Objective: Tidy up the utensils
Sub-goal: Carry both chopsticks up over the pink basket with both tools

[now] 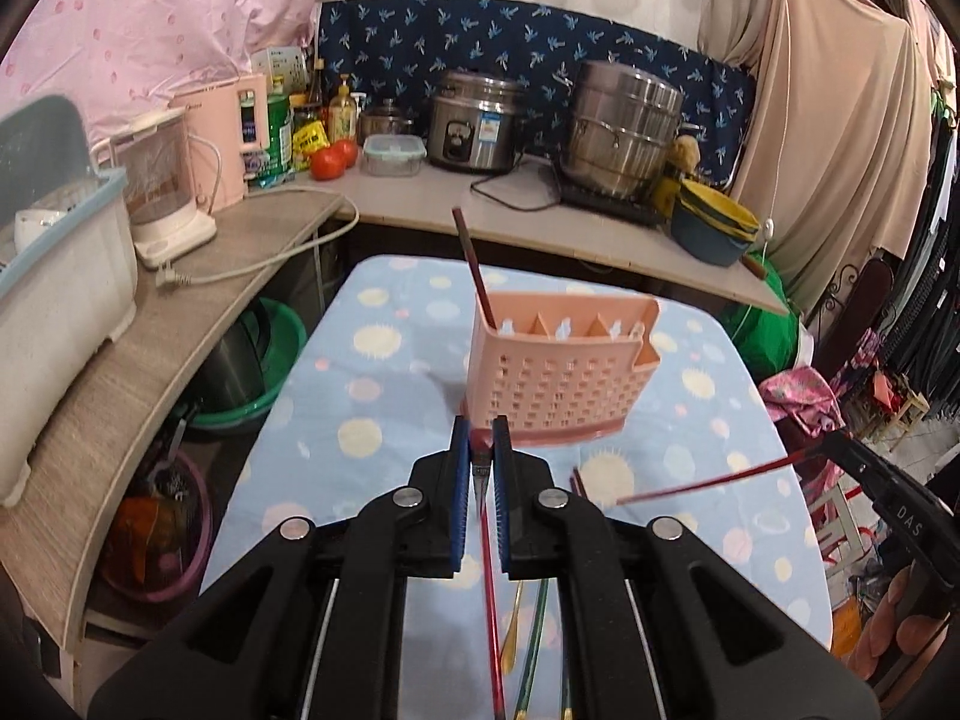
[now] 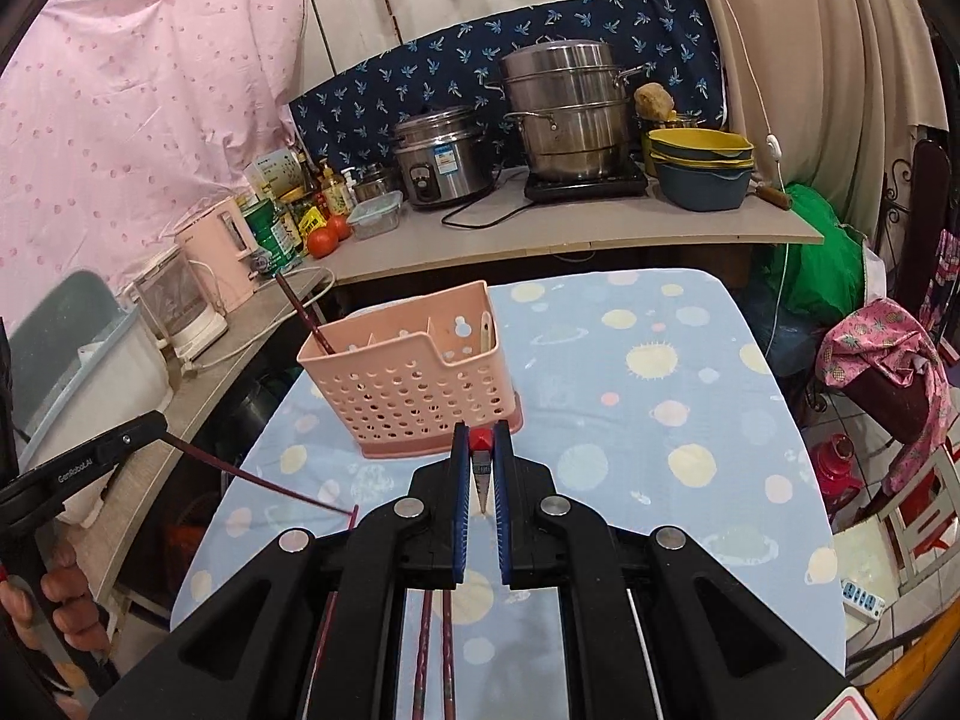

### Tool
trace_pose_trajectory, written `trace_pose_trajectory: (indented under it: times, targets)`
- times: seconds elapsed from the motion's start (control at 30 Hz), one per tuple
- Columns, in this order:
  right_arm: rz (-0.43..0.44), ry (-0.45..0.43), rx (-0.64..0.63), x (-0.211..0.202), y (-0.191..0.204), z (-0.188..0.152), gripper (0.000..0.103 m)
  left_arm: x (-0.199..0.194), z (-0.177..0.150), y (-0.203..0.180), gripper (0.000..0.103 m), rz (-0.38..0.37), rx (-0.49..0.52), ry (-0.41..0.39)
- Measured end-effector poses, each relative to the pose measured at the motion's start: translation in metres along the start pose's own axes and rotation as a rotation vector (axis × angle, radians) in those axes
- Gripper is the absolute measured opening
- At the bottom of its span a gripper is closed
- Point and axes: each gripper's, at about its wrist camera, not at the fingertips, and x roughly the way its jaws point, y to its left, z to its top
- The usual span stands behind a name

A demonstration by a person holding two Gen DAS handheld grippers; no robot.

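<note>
Both grippers are pinching one red chopstick each: left gripper (image 1: 481, 450), right gripper (image 2: 481, 450). Ahead, the pink holder (image 2: 414, 384) is standing on the spotted surface (image 2: 660, 360), holding another chopstick (image 2: 303, 315).

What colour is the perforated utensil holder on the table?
Pale salmon pink utensil holder, clearest in the right wrist view.

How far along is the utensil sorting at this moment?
Early. Done: one dark chopstick and a pale utensil stand in the pink holder. In hand: the left gripper and right gripper each clamp a red chopstick. Left: a gold utensil and green sticks on the tablecloth.
</note>
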Motion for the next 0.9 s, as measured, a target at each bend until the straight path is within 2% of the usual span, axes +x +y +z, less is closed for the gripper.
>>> trace_pose_trajectory:
  times: [0.3, 0.63, 0.73, 0.9]
  targets:
    - [0.04, -0.076, 0.037, 0.001, -0.002, 0.045, 0.007, -0.006, 0.056, -0.004, 0.007, -0.028, -0.013, -0.095]
    - [0.169, -0.235, 0.093, -0.008, 0.011, 0.121, 0.007, -0.031, 0.13, -0.023, 0.007, -0.066, -0.012, -0.258]
    - [0.181, -0.276, 0.087, -0.003, 0.02, 0.141, 0.007, -0.026, 0.15, -0.026, 0.007, -0.061, -0.016, -0.288]
    - [0.176, -0.283, 0.078, 0.022, 0.029, 0.158, 0.007, -0.005, 0.166, -0.028, 0.007, -0.044, -0.015, -0.3]
